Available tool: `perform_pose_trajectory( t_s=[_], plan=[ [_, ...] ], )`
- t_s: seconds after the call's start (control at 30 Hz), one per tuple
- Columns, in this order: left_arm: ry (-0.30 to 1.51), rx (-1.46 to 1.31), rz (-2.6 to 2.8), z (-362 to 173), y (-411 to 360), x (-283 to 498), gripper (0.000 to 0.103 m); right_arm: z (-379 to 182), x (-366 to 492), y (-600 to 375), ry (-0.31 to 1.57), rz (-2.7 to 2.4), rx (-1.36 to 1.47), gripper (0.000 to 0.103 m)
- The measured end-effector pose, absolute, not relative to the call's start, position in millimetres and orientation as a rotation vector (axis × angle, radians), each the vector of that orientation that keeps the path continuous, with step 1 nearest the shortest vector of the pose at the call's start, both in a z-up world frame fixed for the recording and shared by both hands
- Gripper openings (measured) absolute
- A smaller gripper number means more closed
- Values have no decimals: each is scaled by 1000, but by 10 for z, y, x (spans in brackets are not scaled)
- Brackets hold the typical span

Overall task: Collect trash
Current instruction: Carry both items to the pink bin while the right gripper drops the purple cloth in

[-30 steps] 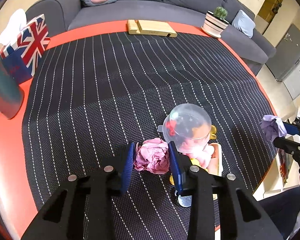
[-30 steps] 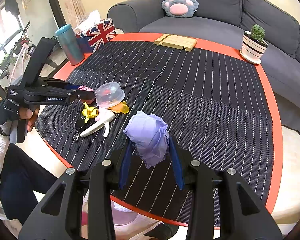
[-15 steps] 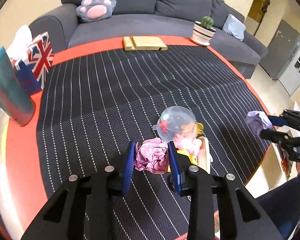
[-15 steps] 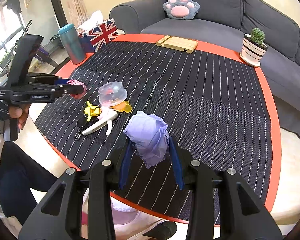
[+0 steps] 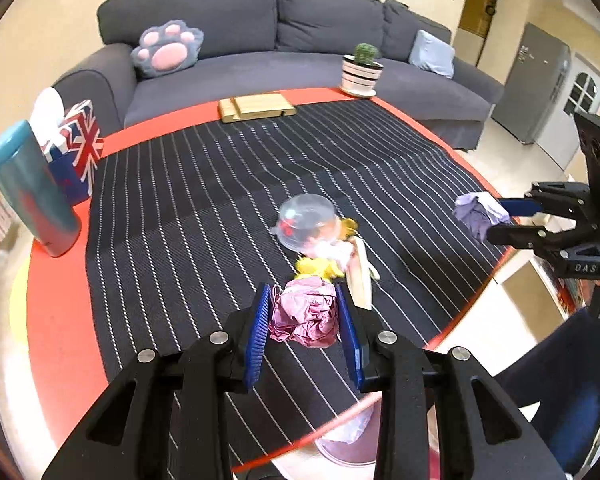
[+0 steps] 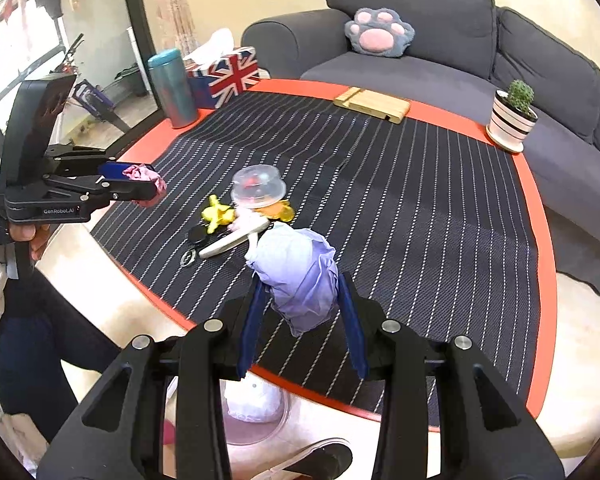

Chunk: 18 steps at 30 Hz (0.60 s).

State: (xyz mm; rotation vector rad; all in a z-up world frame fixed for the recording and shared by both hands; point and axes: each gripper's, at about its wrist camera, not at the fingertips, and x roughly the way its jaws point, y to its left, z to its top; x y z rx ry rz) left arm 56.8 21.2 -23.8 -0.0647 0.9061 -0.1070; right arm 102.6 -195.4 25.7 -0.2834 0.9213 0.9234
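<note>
Left gripper (image 5: 303,322): fingers clamped on a crumpled pink paper wad (image 5: 306,316), held clear above the near edge of the round bench with the red rim (image 5: 56,320) and its black pinstriped mat (image 5: 204,184). The right wrist view confirms it: the wad sits at the fingertips, off the mat.

Below that edge, on the floor: a clear round bin with a white liner (image 6: 256,404), partly hidden by the gripper bodies. I judge this to be the drop target.

Right gripper (image 6: 302,300): fingers closed on a crumpled pale lilac paper wad (image 6: 300,276), also lifted, over the front part of the mat.

Centre of the mat, not trash by the look of it: a clear plastic dome lid (image 5: 306,216), a yellow toy figure (image 6: 216,214), a white plastic handle tool (image 6: 232,240), black keys on a ring (image 6: 194,240).

Doing the step well:
- Carry each wad out past the bench rim before lowering; the rim stands between hand and bin.
- Centre over the bin mouth, low, then let go; light paper drifts and may cling to a pad.
- One hand at a time over the bin, so the grippers do not meet.
- Keep clear of the toy cluster.
</note>
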Motion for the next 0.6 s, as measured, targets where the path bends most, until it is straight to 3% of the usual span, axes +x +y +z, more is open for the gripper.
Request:
perform_pose_trajectory(
  t_s=[0.6],
  plan=[
    [919,17,-246,-305,-278,107,33,280,535,-2098,899,1041,-339,37]
  ],
)
